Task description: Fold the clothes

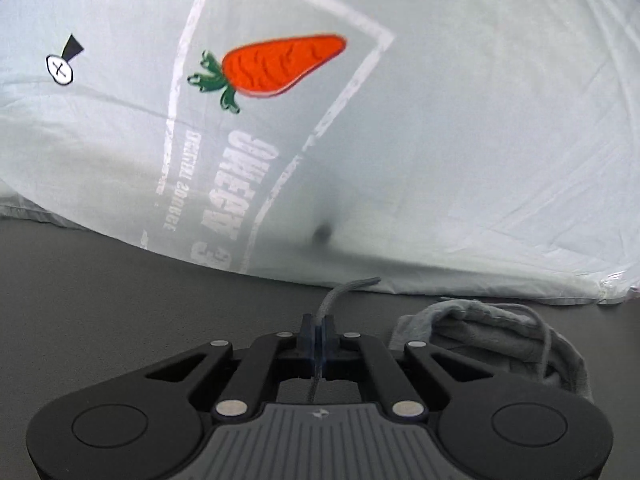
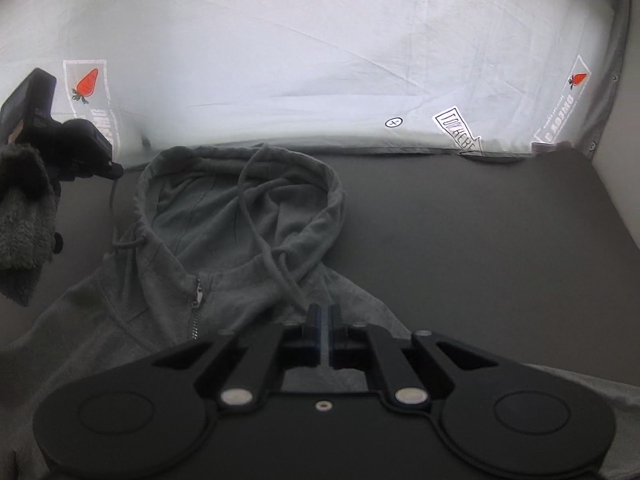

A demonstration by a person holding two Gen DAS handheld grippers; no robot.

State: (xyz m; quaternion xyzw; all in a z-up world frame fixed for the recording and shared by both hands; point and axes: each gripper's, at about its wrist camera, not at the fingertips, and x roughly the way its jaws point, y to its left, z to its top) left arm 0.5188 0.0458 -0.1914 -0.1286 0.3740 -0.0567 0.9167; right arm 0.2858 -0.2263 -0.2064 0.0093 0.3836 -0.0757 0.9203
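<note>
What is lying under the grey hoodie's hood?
Under the hood of the grey hoodie lies the dark table. Anything beneath the hood itself is covered and cannot be seen.

We see the hoodie (image 2: 224,240) lying on the mat (image 2: 460,240) with its hood toward the printed sheet (image 2: 320,60) behind, and the left gripper (image 2: 114,170) at the hood's left.

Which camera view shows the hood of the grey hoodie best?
The right wrist view: the hood lies open and whole at the frame's centre, with both drawstrings. The left wrist view shows only a bunched part of it at the lower right, behind the left gripper.
</note>
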